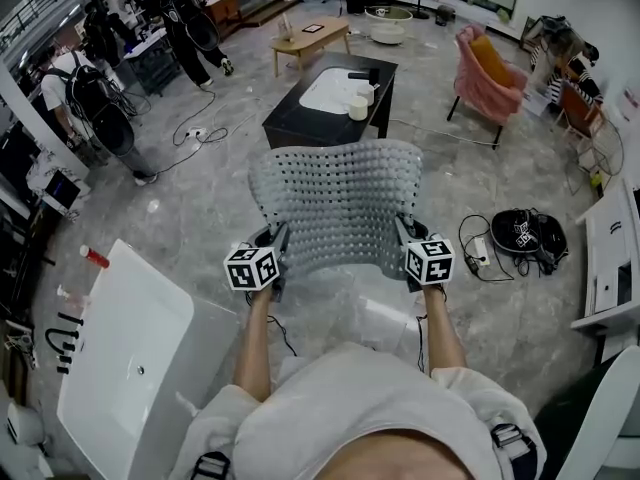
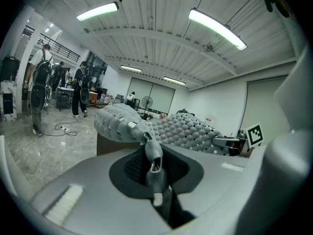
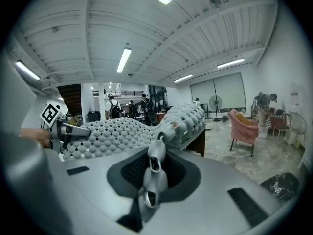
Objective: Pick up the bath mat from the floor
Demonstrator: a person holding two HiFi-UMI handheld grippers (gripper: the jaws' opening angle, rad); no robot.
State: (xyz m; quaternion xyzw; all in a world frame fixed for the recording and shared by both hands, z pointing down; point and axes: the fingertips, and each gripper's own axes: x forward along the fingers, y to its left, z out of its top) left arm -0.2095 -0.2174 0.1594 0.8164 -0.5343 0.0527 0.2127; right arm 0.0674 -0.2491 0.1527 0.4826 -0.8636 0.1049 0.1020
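A grey bath mat (image 1: 335,203) with rows of bumps and small holes hangs stretched in the air in front of me, off the floor. My left gripper (image 1: 277,247) is shut on its near left edge and my right gripper (image 1: 403,240) is shut on its near right edge. In the left gripper view the mat (image 2: 181,131) runs away to the right, with a folded bit of its edge pinched between the jaws. The right gripper view shows the mat (image 3: 122,131) spreading to the left, its edge likewise pinched, and the left gripper (image 3: 73,129) at its far corner.
A white bathtub (image 1: 120,358) stands at my lower left. Ahead is a black low table (image 1: 305,113) with white items, then a wooden table (image 1: 310,40). A pink chair (image 1: 487,76) is at right, a black bag (image 1: 525,236) and cables on the floor. People (image 1: 185,18) stand at back left.
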